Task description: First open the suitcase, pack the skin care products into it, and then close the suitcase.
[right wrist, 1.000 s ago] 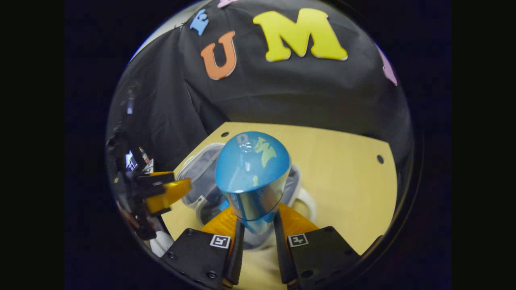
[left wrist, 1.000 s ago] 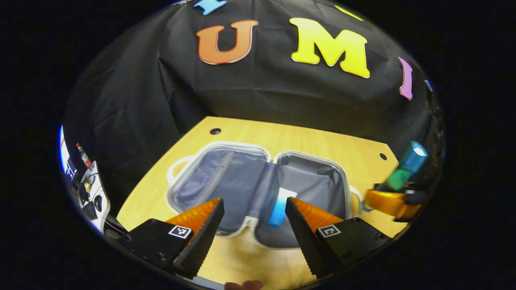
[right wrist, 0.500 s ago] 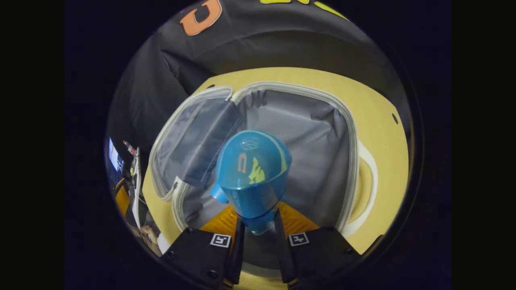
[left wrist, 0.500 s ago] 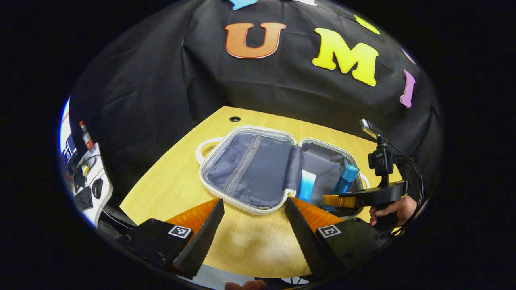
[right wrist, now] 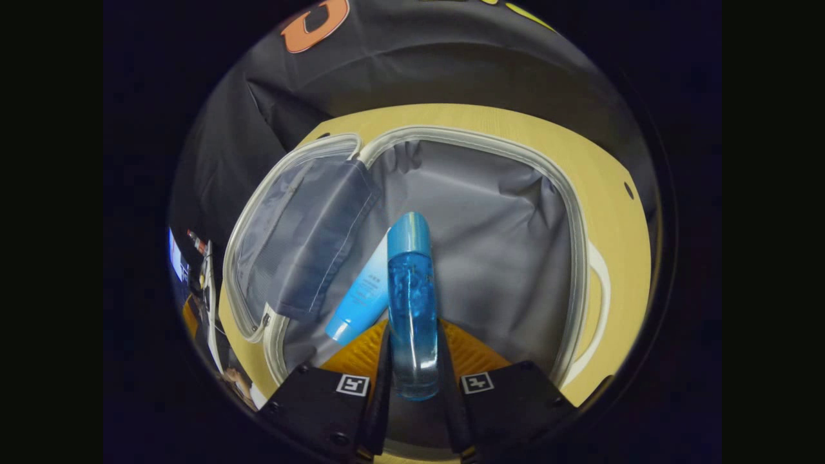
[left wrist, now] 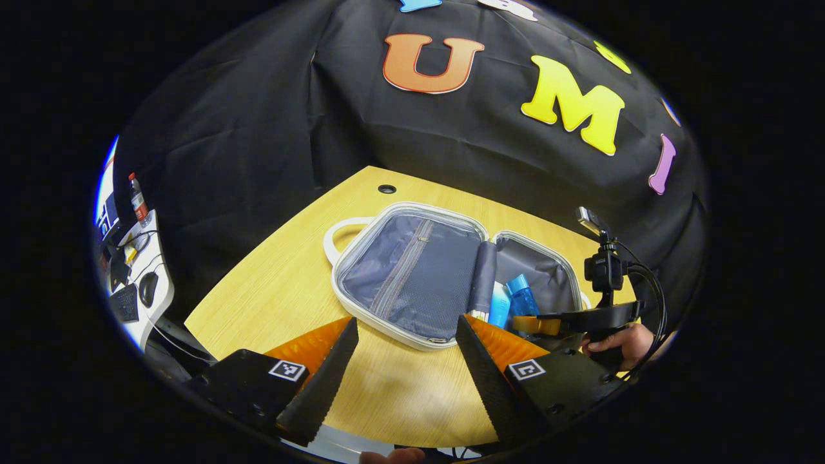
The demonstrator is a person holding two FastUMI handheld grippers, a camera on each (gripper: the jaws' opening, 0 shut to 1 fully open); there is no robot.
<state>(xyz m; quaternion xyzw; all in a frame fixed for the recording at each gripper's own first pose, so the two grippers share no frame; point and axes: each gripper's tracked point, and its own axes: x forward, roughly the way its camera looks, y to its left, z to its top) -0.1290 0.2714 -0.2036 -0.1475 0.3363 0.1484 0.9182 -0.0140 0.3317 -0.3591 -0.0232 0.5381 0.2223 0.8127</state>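
Note:
The open suitcase lies flat on the wooden table, its zipped mesh half to the left and grey-lined half to the right. A light blue tube rests in the lined half near the hinge. My right gripper is shut on a clear blue bottle, which lies low in that half beside the tube, cap pointing away. The left gripper view shows the bottle, the tube and the right gripper. My left gripper hangs open before the suitcase's near rim, holding nothing.
A hand holds the right gripper at the table's right side. A white desk with a bottle, mouse and cables stands off the table's left. The suitcase handles stick out at both ends. A cable hole marks the table's far corner.
The right gripper has tipped the blue bottle from pointing at the camera to lying flat in the lined half beside the tube. The left gripper has drifted back slightly, staying open.

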